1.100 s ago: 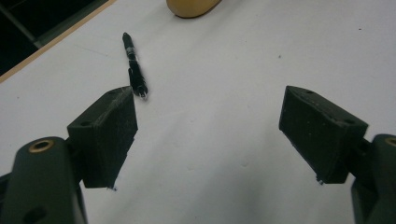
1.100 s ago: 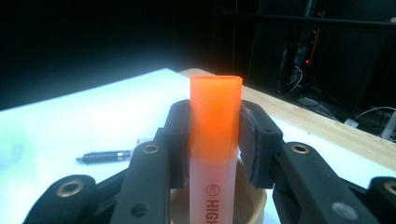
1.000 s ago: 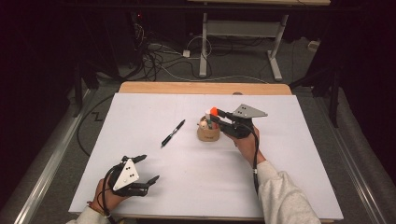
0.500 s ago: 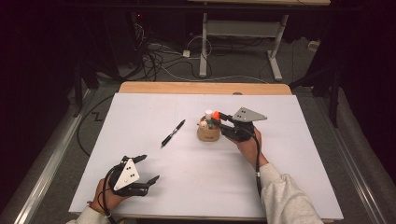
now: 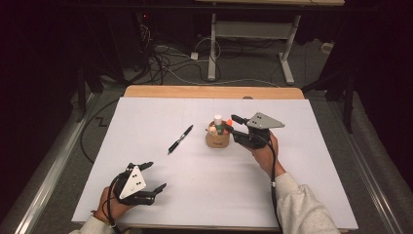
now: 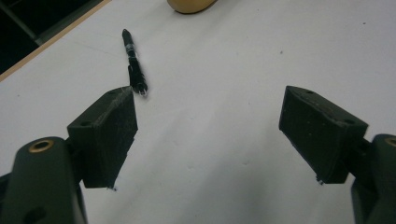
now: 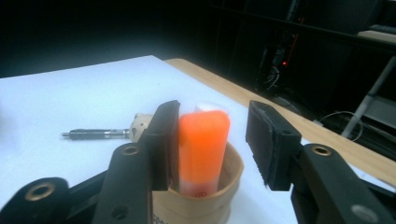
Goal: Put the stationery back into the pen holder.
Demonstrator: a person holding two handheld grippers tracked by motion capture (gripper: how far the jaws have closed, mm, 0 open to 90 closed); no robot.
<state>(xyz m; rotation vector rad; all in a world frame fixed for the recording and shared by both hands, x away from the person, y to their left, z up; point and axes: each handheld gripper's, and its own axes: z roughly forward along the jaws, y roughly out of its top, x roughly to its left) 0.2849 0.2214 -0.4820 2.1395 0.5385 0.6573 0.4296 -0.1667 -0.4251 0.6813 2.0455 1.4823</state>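
Note:
A round wooden cup [image 5: 217, 139] stands mid-table with a white-capped stick [image 5: 217, 118] and an orange marker [image 5: 228, 124] in it. My right gripper [image 5: 230, 123] reaches the cup from the right. Its jaws have just been opening, and the orange marker [image 7: 203, 144] stands upright between them in the cup [image 7: 201, 200]. The left jaw is close beside the marker and the right jaw stands clear of it. A black pen [image 5: 180, 139] lies left of the cup. My left gripper [image 5: 156, 175] rests open and empty near the front left edge, pointing toward the pen [image 6: 133, 65].
A white sheet [image 5: 195, 195] covers the table, with a wooden strip [image 5: 214, 91] along the far edge. Beyond it are dark floor, cables and desk legs. The cup's base [image 6: 189, 5] shows at the top of the left gripper view.
The right gripper has brought the orange marker down into the cup and its jaws have parted from it. The left gripper has stayed still.

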